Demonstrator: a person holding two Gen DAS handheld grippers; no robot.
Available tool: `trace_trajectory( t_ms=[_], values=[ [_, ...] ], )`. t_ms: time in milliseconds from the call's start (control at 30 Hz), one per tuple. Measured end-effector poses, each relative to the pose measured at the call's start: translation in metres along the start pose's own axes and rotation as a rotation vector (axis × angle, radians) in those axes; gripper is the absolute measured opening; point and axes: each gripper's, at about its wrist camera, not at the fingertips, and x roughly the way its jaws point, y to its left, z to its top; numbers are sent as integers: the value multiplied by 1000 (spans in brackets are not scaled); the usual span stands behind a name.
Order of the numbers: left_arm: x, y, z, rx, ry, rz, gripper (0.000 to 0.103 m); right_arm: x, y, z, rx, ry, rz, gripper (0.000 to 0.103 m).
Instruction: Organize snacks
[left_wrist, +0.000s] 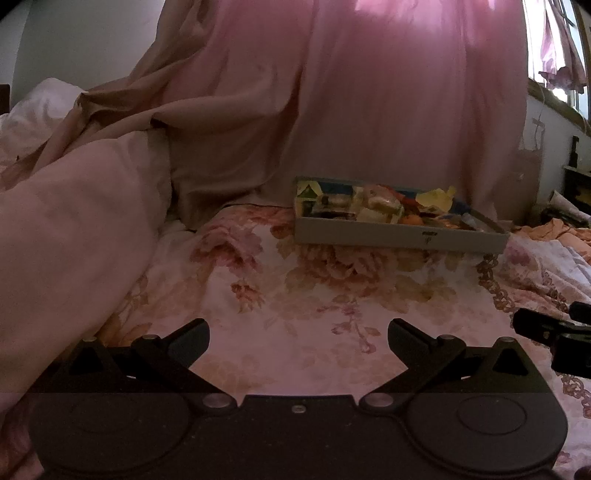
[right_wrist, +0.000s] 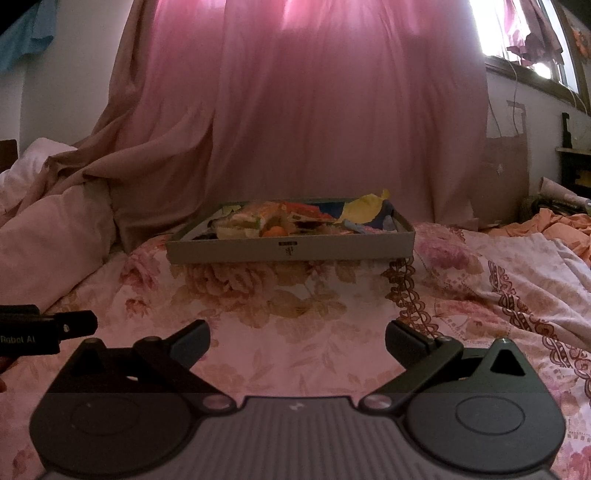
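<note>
A shallow grey cardboard box (left_wrist: 399, 234) (right_wrist: 288, 249) lies on the flowered bedspread, ahead of both grippers. It holds several snack packets (left_wrist: 380, 206) (right_wrist: 273, 219) in a loose heap, with a yellow wrapper (right_wrist: 365, 208) sticking up at the right. My left gripper (left_wrist: 298, 339) hovers low over the bed, open and holding nothing, well short of the box. My right gripper (right_wrist: 297, 341) is likewise open and empty, facing the box's long front wall. Each gripper shows at the edge of the other's view.
A pink curtain (right_wrist: 325, 110) hangs just behind the box. A bunched pale duvet (left_wrist: 74, 206) rises at the left. Orange cloth (right_wrist: 554, 221) and a dark shelf lie at the right by a bright window. Flowered bedspread (right_wrist: 295, 302) stretches between grippers and box.
</note>
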Motion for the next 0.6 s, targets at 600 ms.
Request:
trace_trajectory(
  t_ms=[600],
  values=[
    [0,0,0,4,5,0,102,1,2,-2,-7,2,8,103]
  ],
)
